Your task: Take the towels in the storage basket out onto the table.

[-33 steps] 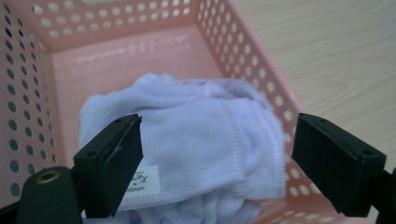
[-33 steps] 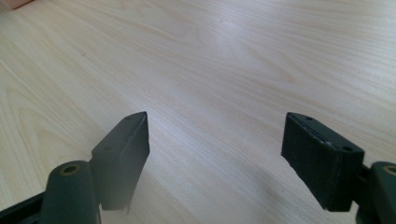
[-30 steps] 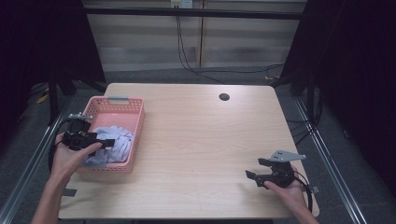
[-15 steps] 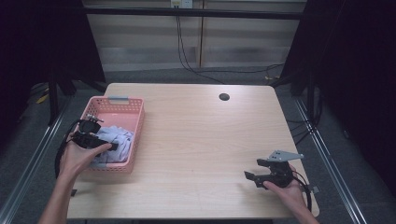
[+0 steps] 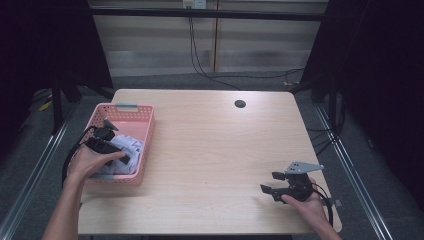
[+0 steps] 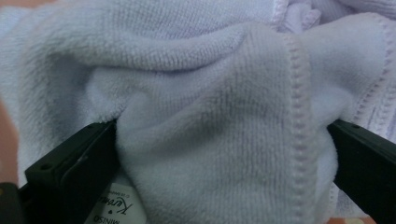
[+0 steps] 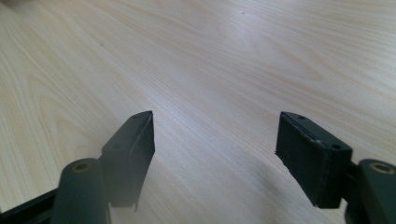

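My left gripper (image 5: 116, 152) is down inside the pink basket (image 5: 146, 145) at the table's (image 5: 210, 145) left edge, jaws spread around a fold of the pale lilac towel (image 6: 210, 121), its stitched hem beside one jaw; whether the pads press I cannot tell. My right gripper (image 7: 215, 154) hangs released over bare wood near the front right corner, its jaws having just narrowed slightly with nothing between them.
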`<action>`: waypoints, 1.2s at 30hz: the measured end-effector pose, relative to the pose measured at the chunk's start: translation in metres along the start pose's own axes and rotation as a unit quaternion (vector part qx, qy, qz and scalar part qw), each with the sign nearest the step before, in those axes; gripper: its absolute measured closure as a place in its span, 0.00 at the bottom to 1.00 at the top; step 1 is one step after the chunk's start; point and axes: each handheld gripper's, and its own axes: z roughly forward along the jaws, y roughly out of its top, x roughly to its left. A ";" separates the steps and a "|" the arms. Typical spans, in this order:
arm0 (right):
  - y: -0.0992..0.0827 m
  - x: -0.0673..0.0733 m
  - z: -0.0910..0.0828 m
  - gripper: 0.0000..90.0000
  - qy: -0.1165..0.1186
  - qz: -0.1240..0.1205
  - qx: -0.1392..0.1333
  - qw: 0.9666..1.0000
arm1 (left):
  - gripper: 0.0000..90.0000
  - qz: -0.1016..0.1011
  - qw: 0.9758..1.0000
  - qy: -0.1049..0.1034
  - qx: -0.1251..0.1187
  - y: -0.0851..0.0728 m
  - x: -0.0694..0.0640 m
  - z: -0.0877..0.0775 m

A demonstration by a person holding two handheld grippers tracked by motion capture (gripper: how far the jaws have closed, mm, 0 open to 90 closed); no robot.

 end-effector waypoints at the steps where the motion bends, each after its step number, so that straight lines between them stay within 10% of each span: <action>1: 0.000 -0.001 -0.001 0.28 -0.002 0.002 -0.003 1.000 | 0.00 -0.004 1.000 -0.004 0.019 0.005 0.002 0.001; 12: 0.001 -0.002 -0.002 0.24 0.001 0.010 -0.011 1.000 | 0.02 0.018 0.995 0.072 0.059 0.014 -0.019 0.015; 21: 0.001 -0.002 -0.003 0.23 0.003 0.010 -0.013 1.000 | 0.27 0.015 0.994 0.103 0.036 0.013 -0.022 0.010; 36: 0.003 -0.005 -0.003 0.23 0.000 0.012 -0.012 1.000 | 0.50 0.013 0.998 0.064 -0.026 -0.002 -0.005 -0.003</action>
